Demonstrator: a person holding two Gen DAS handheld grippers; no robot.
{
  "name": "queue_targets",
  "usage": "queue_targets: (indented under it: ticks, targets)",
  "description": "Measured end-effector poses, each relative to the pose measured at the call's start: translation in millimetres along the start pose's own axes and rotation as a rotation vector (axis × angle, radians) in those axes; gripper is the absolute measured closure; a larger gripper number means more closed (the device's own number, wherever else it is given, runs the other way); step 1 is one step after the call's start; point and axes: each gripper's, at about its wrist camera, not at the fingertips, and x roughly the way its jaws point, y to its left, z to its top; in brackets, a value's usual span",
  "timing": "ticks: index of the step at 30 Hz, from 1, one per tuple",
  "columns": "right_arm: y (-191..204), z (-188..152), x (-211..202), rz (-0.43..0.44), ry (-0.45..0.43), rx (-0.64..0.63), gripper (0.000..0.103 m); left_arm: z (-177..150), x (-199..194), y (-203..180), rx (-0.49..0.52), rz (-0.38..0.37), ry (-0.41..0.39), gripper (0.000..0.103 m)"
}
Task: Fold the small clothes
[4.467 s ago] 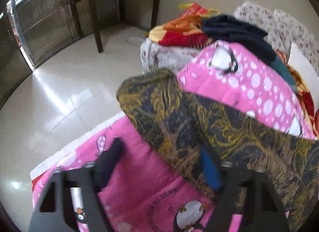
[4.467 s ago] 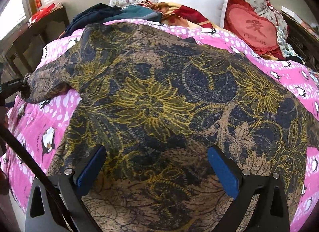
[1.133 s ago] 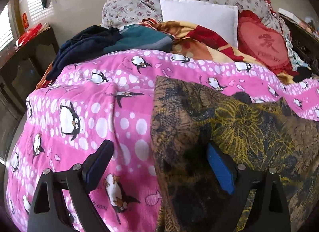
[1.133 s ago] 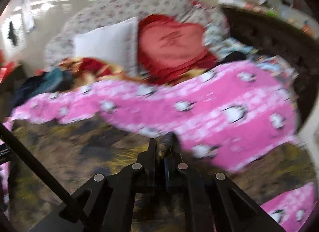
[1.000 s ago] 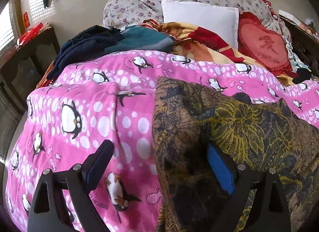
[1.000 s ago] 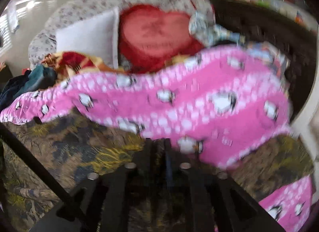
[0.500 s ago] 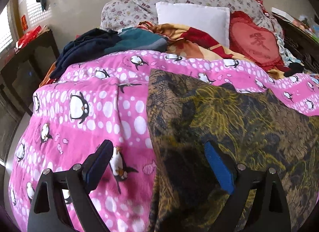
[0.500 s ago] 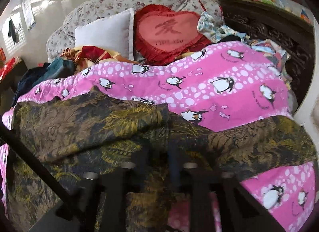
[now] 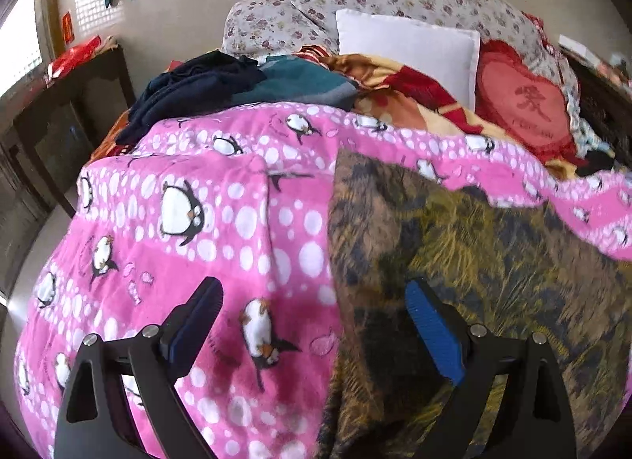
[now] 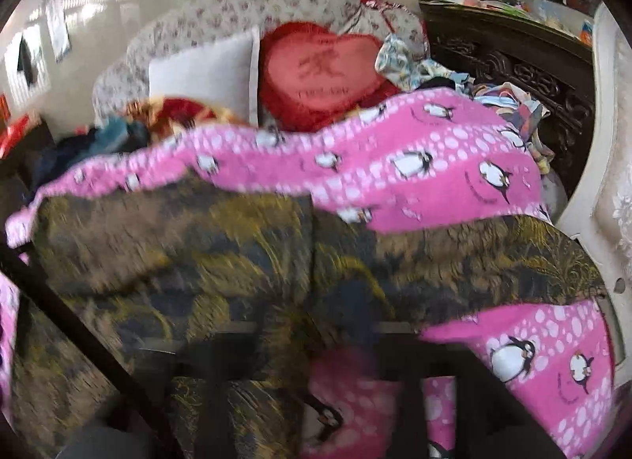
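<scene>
Now that the floral garment (image 9: 474,261) has been doubled over on the pink blanket's (image 9: 237,230) right, the left gripper (image 9: 312,324) is held released, while the right gripper's (image 10: 316,372) blurred state cannot be told.

2 low, close wrist views up the pink penguin blanket (image 9: 221,230) toward the shared heart cushion (image 10: 328,68).
</scene>
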Motion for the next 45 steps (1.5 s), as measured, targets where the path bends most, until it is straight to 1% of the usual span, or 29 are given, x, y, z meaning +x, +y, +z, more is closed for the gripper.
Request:
queue_targets:
  ticks: [1, 2, 3, 4, 5, 6, 9, 10, 11, 13, 16, 18, 19, 22, 24, 26, 27, 28, 29, 30, 33, 34, 36, 38, 40, 43, 45]
  targets:
    - [1.8, 2.1, 3.5, 0.013, -0.001, 0.004, 0.019, 1.9, 0.7, -0.7, -0.003, -0.008, 0.001, 0.010]
    - [5.5, 2.8, 8.5, 0.009, 0.015, -0.006, 0.022, 4.9, 3.0, -2.8, -0.003, -0.012, 0.005, 0.010]
    - [8.9, 2.8, 15.1, -0.001, 0.034, -0.021, 0.036, 7.0, 6.2, -5.2, -0.001, -0.012, 0.009, 0.010]
    - [11.6, 1.6, 22.5, -0.009, 0.052, -0.034, 0.059, 10.1, 11.3, -10.0, 0.010, -0.005, 0.014, 0.010]
    - [13.1, -0.4, 31.6, -0.009, 0.082, -0.042, 0.072, 12.1, 14.9, -13.3, 0.022, 0.004, 0.016, 0.010]
    - [12.5, -2.4, 35.5, 0.005, 0.095, -0.037, 0.088, 14.6, 20.2, -17.6, 0.044, 0.025, 0.017, 0.010]
    - [7.6, -5.2, 23.0, 0.042, 0.066, -0.018, 0.094, 18.6, 33.3, -17.2, 0.070, 0.085, 0.014, 0.010]
    - [6.5, -6.2, 18.0, 0.058, 0.057, -0.015, 0.095, 18.9, 35.4, -13.4, 0.066, 0.083, 0.010, 0.010]
    - [6.0, -7.5, 12.8, 0.077, 0.052, -0.013, 0.095, 19.5, 37.1, -9.2, 0.058, 0.077, 0.008, 0.010]
    - [9.8, -10.7, 12.4, 0.083, 0.064, -0.042, 0.095, 21.0, 39.6, 0.6, 0.038, 0.058, 0.003, 0.010]
    - [15.5, -20.7, 21.6, 0.066, 0.103, -0.074, 0.095, 23.3, 42.2, 14.0, 0.006, 0.025, 0.006, 0.010]
    - [13.0, -24.0, 26.8, 0.037, 0.116, -0.081, 0.095, 25.0, 44.1, 19.0, -0.003, 0.008, 0.008, 0.010]
    - [11.2, -25.9, 29.5, 0.023, 0.130, -0.080, 0.095, 25.9, 44.2, 21.2, -0.008, 0.009, 0.006, 0.010]
    - [12.8, -30.9, 23.7, 0.002, 0.155, -0.108, 0.095, 30.3, 41.7, 32.0, -0.040, 0.056, -0.011, 0.010]
    - [13.7, -31.2, 11.1, -0.005, 0.145, -0.114, 0.095, 32.0, 43.3, 39.2, -0.055, 0.047, 0.004, 0.010]
    - [10.7, -24.3, -5.4, 0.035, 0.093, -0.061, 0.087, 31.5, 40.8, 41.1, -0.054, 0.041, 0.007, 0.010]
    - [13.2, -20.0, -12.4, 0.066, 0.068, -0.046, 0.075, 31.1, 38.8, 40.9, -0.050, 0.050, 0.004, 0.010]
    - [18.9, -15.4, -19.2, 0.102, 0.045, -0.047, 0.058, 30.6, 35.6, 40.9, -0.046, 0.066, -0.001, 0.010]
    - [27.3, -10.4, -25.1, 0.133, 0.024, -0.061, 0.049, 30.4, 33.5, 41.9, -0.051, 0.079, -0.004, 0.010]
    - [33.6, -7.9, -28.7, 0.138, 0.011, -0.073, 0.036, 30.0, 30.8, 43.9, -0.066, 0.092, -0.005, 0.010]
    - [42.3, -3.8, -37.0, 0.108, -0.017, -0.093, 0.036, 30.4, 22.8, 43.5, -0.063, 0.057, -0.016, 0.010]
    - [42.0, -3.4, -37.1, 0.109, -0.019, -0.082, 0.036, 31.9, 20.7, 40.5, -0.054, 0.051, -0.027, 0.010]
    - [44.2, -1.2, -33.5, 0.144, -0.013, -0.054, 0.035, 35.3, 18.1, 34.1, -0.042, 0.059, -0.040, 0.010]
    - [62.7, 2.6, -26.4, 0.199, 0.000, -0.092, 0.035, 40.1, 18.6, 31.1, -0.053, 0.041, -0.035, 0.010]
    - [89.9, 8.1, -20.2, 0.245, -0.008, -0.154, 0.035, 40.0, 19.8, 29.2, -0.050, 0.023, -0.020, 0.010]
    - [147.0, 23.6, -7.2, 0.359, -0.021, -0.247, 0.036, 29.7, 15.9, 30.2, -0.030, 0.009, -0.005, 0.010]
    - [197.8, 38.3, 9.1, 0.445, -0.013, -0.318, 0.036, 14.6, 11.0, 33.4, -0.014, -0.013, 0.008, 0.010]
